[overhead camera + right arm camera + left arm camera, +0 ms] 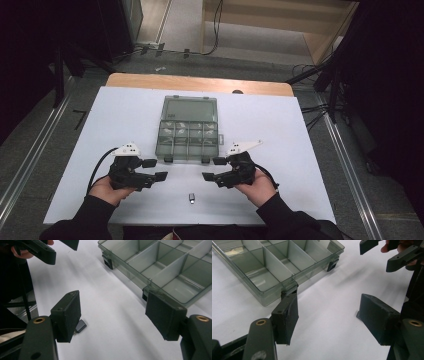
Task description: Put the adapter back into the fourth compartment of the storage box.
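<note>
likely, with both the left hand-held gripper (155, 169) and right hand-held gripper (215, 168) spread apart and empty, a jaw could nudge the light compartment box (189, 128) or miss its latches (168, 158).

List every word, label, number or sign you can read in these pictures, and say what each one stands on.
None can be read.
Organizer box: a small dark mark on the lid near its left edge, too small and blurred to read.
Small adapter on the white table: no legible marking.
Left gripper and right gripper: no legible print on either.
</note>
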